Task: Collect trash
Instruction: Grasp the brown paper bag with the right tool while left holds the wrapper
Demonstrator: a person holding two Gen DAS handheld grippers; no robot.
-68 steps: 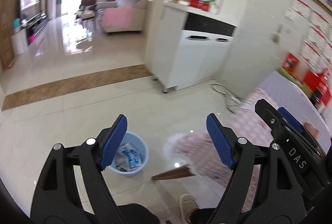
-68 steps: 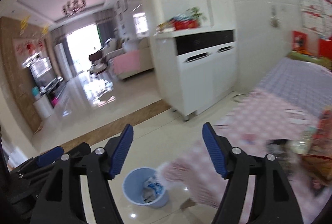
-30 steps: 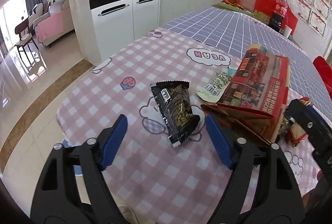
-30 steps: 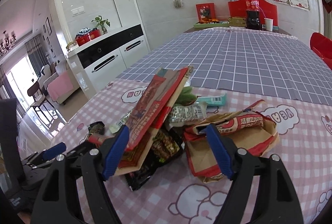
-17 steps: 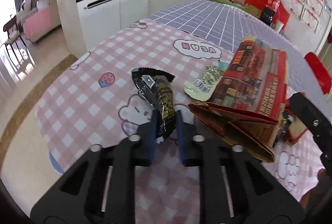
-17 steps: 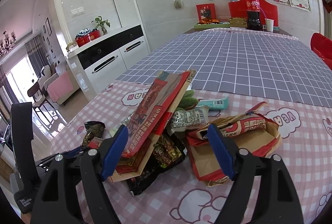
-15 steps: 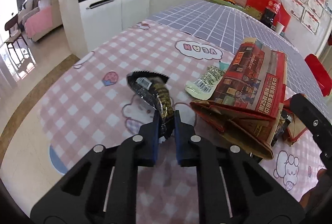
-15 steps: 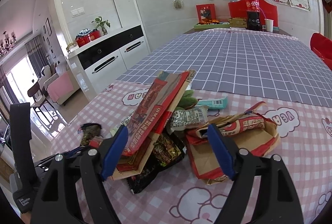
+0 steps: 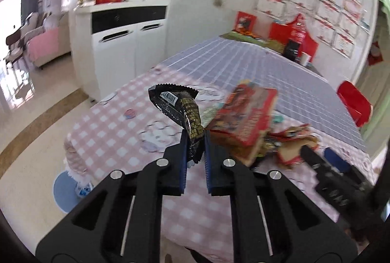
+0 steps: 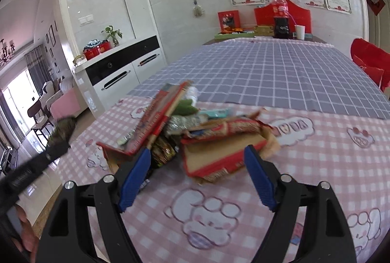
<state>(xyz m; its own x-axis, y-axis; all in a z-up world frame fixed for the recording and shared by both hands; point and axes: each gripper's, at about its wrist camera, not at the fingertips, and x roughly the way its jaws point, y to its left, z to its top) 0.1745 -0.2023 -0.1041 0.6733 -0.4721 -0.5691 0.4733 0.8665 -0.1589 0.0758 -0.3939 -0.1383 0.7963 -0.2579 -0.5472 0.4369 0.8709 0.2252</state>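
My left gripper (image 9: 194, 141) is shut on a black snack wrapper (image 9: 181, 109), which hangs in the air above the pink checked tablecloth (image 9: 117, 136). The same wrapper (image 10: 63, 127) shows blurred at the far left of the right wrist view, at the tip of the left gripper. My right gripper (image 10: 197, 155) stands open low over the table, its blue fingers (image 10: 136, 172) on either side of a torn red carton (image 10: 219, 148) without touching it. A pile of wrappers and a red box (image 10: 156, 121) lies just behind. A blue bin (image 9: 65, 192) stands on the floor by the table's corner.
A white cabinet (image 9: 121, 43) stands left of the table. The far half of the table has a purple checked cloth (image 10: 268, 73) with a cola bottle (image 10: 281, 16) and a cup at its end. A red chair (image 10: 370, 63) is at the right.
The left jaws closed on the black wrapper and lifted it off the tablecloth. The right gripper moved closer to the torn red carton, still open.
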